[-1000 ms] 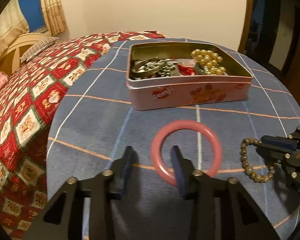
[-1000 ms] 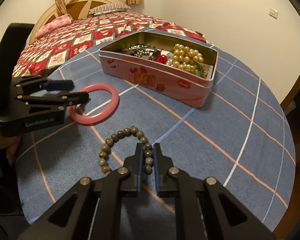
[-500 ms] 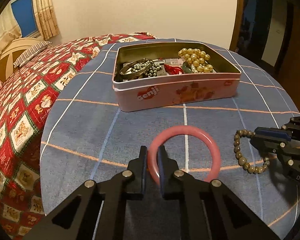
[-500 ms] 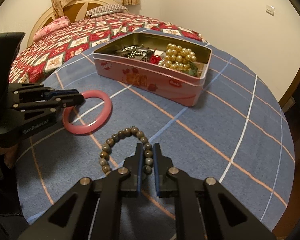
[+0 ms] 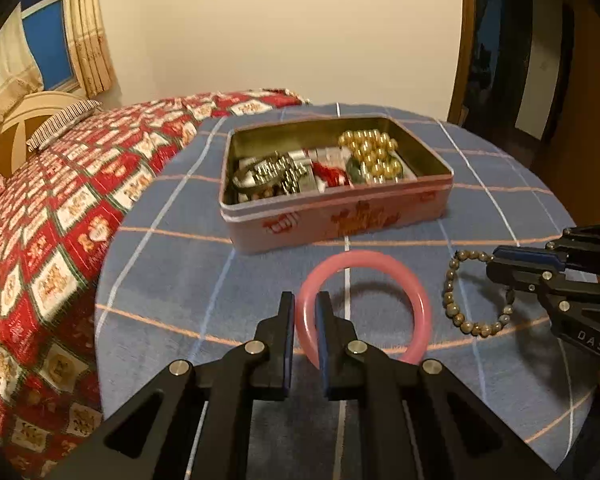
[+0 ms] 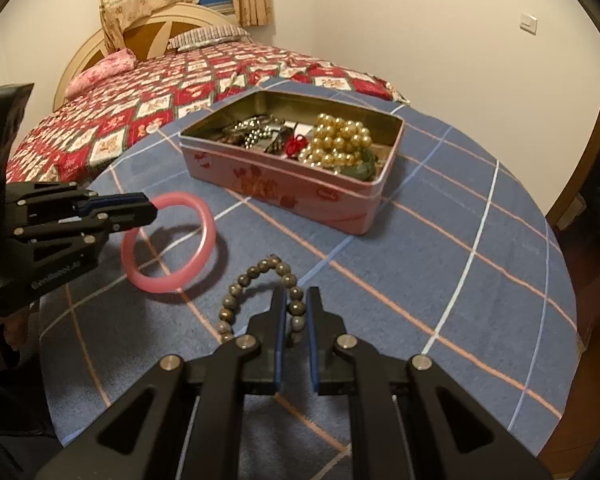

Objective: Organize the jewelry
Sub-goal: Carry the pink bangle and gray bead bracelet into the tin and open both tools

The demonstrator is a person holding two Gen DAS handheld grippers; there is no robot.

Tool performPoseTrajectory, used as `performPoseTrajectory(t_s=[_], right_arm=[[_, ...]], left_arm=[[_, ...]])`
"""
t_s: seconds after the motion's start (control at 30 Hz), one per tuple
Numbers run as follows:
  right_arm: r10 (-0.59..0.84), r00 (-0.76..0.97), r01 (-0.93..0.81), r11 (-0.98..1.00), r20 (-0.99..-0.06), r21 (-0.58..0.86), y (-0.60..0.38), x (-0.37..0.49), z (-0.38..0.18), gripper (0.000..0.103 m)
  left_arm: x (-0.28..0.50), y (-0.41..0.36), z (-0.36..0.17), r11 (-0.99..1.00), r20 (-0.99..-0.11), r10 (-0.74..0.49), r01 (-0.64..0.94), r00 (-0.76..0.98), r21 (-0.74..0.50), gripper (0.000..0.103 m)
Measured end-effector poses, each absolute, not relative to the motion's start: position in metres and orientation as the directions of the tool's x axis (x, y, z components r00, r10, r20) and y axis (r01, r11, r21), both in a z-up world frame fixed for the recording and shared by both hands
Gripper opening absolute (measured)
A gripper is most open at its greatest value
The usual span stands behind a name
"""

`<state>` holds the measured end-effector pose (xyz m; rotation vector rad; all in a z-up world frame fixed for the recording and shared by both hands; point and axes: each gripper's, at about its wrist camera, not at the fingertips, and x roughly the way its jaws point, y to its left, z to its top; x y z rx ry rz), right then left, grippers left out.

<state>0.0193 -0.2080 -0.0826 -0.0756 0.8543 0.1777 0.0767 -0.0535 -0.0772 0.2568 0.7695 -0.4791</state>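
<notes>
While the left hand-held gripper pinches a smooth pink ring, the right hand-held gripper clamps round-beaded bracelet.

Right gripper fingers clamping bead bracelet, pink bangle lifted by left gripper

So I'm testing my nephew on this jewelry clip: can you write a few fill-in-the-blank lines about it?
1. The left tool grips the ____ bangle.
2. The right tool is shut on the ____ bracelet.
3. The gold pearls lie inside the ____.
4. The tin stands on a ____ checked cloth.

Missing: pink; beaded; tin; blue
</notes>
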Motion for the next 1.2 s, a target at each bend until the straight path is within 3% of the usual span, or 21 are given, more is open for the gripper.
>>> performPoseTrajectory(t_s=[0.63,1.2], right_arm=[[0.104,0.743,-0.175,0.984,-0.661,-0.042,-0.218,0.046,-0.021,0.012],[0.091,0.788,-0.181,0.979,-0.608,-0.088,-0.211,0.103,0.003,0.012]], left_arm=[[0.110,-0.059,-0.014,0.876,-0.617,-0.310,0.470,0.723,0.111,0.009],[0.172,-0.077,-0.005,0.881,-0.615,-0.257,0.442,0.746,0.168,0.009]])
